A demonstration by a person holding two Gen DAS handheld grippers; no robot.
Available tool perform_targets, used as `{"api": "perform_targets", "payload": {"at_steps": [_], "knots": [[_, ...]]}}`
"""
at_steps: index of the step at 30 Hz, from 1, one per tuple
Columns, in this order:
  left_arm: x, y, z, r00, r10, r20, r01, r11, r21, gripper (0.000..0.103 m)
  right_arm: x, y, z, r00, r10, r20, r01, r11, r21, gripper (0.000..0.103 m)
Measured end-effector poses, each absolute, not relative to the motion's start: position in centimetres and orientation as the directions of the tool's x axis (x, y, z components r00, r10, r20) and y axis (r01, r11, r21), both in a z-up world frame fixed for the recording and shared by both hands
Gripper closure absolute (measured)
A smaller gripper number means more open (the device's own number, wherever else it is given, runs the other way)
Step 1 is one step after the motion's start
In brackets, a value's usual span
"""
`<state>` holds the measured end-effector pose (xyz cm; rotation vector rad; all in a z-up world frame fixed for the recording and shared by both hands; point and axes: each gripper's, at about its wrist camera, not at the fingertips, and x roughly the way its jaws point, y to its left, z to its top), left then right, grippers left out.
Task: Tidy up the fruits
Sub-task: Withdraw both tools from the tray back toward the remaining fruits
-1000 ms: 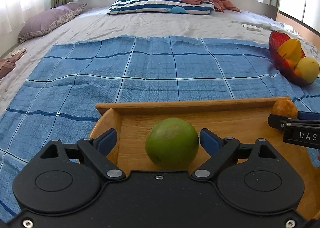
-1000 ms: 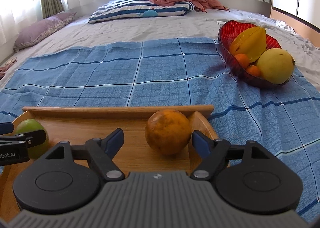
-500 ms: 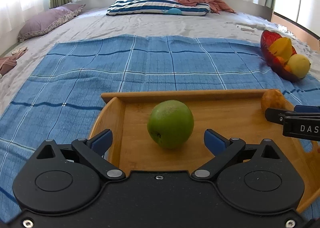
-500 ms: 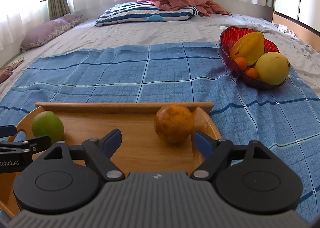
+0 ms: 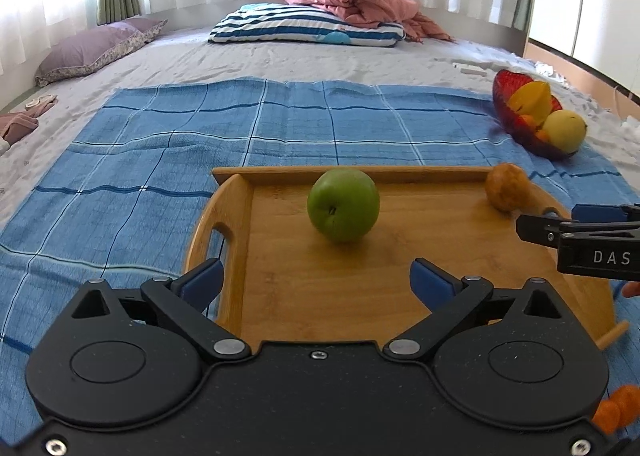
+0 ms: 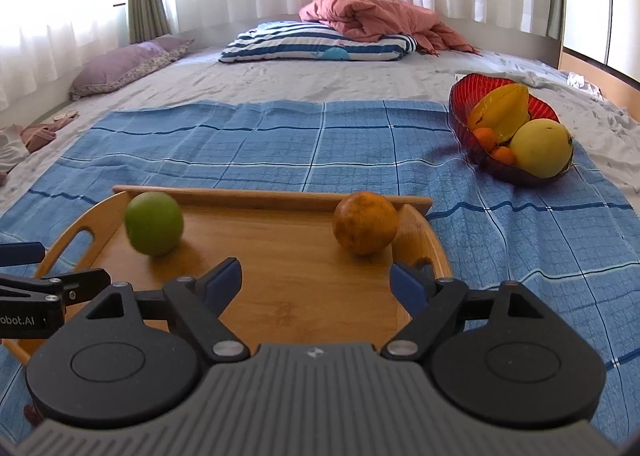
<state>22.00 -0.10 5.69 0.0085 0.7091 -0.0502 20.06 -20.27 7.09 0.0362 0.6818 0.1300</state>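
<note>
on the wooden tray [image 5: 400, 288], the green apple [image 5: 343, 205] sits dead ahead of the left gripper [image 5: 316, 276], the orange [image 6: 365, 223] ahead of the right gripper [image 6: 316, 276]; both gape wide, empty.

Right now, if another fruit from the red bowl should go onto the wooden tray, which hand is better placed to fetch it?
The right gripper, probably. It is open and empty, and the red bowl lies on its side, beyond the tray's right end. The left gripper faces the green apple.

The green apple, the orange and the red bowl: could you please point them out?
green apple [image 5: 343, 210], left wrist view, front face.
orange [image 6: 365, 222], right wrist view, middle.
red bowl [image 6: 460, 108], right wrist view, left wall.
</note>
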Motion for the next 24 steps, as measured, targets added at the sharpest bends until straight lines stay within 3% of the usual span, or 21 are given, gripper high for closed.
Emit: {"api": "perform_targets", "payload": {"at_steps": [24], "knots": [[12.3, -0.9, 5.4, 0.797, -0.121, -0.591, 0.131, 0.991, -0.026, 0.001, 11.9, -20.1, 6.2, 0.797, 0.099, -0.595, -0.117, 0.993, 0.007, 0.011]]}}
